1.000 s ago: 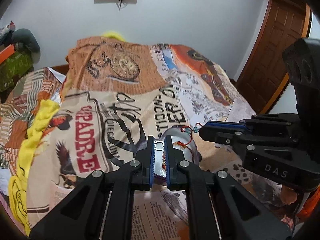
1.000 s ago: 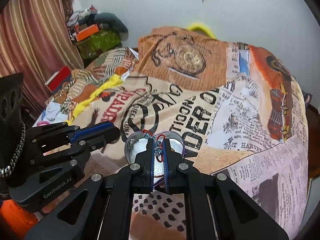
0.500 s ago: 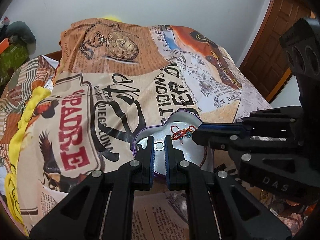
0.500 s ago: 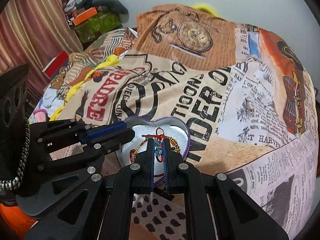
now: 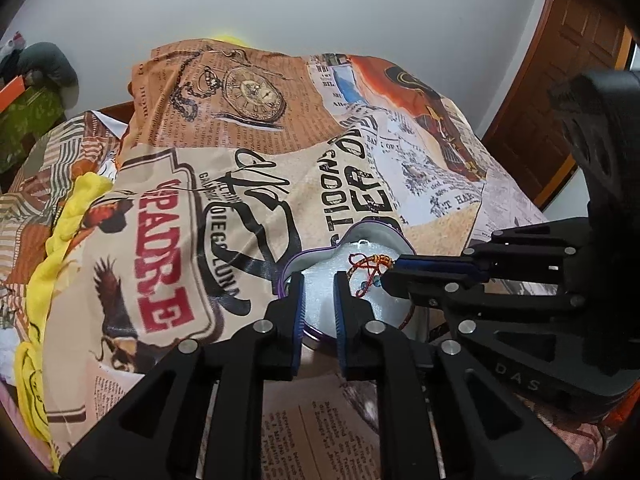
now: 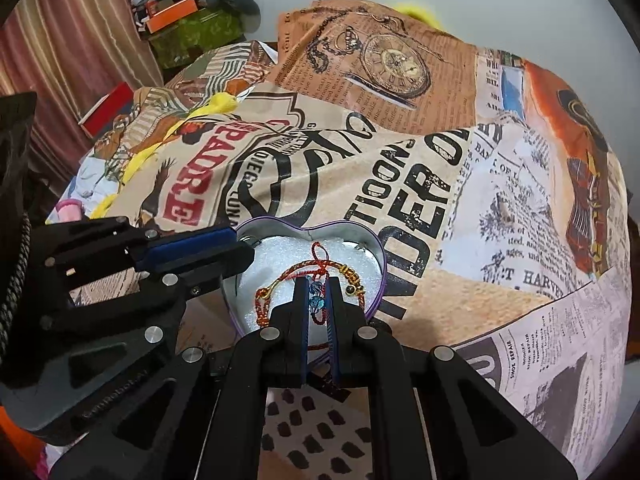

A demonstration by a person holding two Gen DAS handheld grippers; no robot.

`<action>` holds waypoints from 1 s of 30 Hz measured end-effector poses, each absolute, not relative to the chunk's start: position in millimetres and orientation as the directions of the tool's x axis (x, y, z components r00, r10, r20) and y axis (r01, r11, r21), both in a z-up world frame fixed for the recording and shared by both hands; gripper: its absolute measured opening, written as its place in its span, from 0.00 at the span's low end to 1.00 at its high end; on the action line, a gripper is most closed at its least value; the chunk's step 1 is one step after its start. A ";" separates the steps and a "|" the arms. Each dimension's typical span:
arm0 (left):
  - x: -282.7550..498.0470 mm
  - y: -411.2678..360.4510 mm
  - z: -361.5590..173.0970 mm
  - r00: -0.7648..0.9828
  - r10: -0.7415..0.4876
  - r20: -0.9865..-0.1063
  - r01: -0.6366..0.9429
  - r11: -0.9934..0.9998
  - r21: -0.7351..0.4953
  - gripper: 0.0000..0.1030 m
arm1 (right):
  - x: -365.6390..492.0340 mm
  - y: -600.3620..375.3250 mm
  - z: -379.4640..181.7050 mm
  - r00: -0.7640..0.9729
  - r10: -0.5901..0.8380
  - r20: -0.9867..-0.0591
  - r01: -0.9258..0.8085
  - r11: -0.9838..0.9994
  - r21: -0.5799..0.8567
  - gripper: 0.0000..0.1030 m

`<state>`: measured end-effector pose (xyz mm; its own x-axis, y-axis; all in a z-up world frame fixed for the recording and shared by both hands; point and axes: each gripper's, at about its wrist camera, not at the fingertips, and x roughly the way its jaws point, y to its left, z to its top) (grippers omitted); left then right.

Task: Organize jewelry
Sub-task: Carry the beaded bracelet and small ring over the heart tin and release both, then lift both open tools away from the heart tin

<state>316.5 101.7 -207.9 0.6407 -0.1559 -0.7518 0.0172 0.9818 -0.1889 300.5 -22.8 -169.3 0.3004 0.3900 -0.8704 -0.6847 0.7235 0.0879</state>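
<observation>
A heart-shaped tin with a purple rim and white padding lies on the printed bedspread; it also shows in the left wrist view. My right gripper is shut on a red thread bracelet with blue beads and gold bits, low over the tin's padding. The bracelet also shows in the left wrist view, hanging from the right gripper. My left gripper is slightly open and empty, fingers over the tin's near left rim; it shows at the left in the right wrist view.
The bedspread covers the whole bed. A yellow cloth lies along its left side. Boxes and clutter stand at the far left by a curtain. A wooden door is at the right.
My right gripper has lowered the bracelet into the tin. My left gripper has let go of a small silver ring and its jaws have spread a little.
</observation>
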 end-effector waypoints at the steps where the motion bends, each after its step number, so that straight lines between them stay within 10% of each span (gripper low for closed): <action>1: 314.5 102.9 -205.8 0.644 -0.154 -0.749 0.016 0.982 -0.189 0.15 | 299.6 -22.0 -169.0 0.301 0.387 -0.871 -0.687 0.722 0.083 0.07; 10: 298.8 107.7 -186.5 0.675 -0.128 -0.727 0.011 0.987 -0.163 0.21 | 291.1 -22.2 -160.0 0.352 0.367 -0.861 -0.692 0.722 0.025 0.28; 30: 236.2 86.4 -125.4 0.750 -0.103 -0.654 0.045 0.994 -0.104 0.32 | 234.6 -55.4 -99.3 0.486 0.375 -0.790 -0.675 0.735 -0.066 0.29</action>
<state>236.2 86.4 -125.4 0.7497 -0.1026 -0.6538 0.0454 0.9935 -0.1039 234.6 -55.4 -99.3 0.4857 0.3751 -0.7896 -0.6745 0.7353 -0.0655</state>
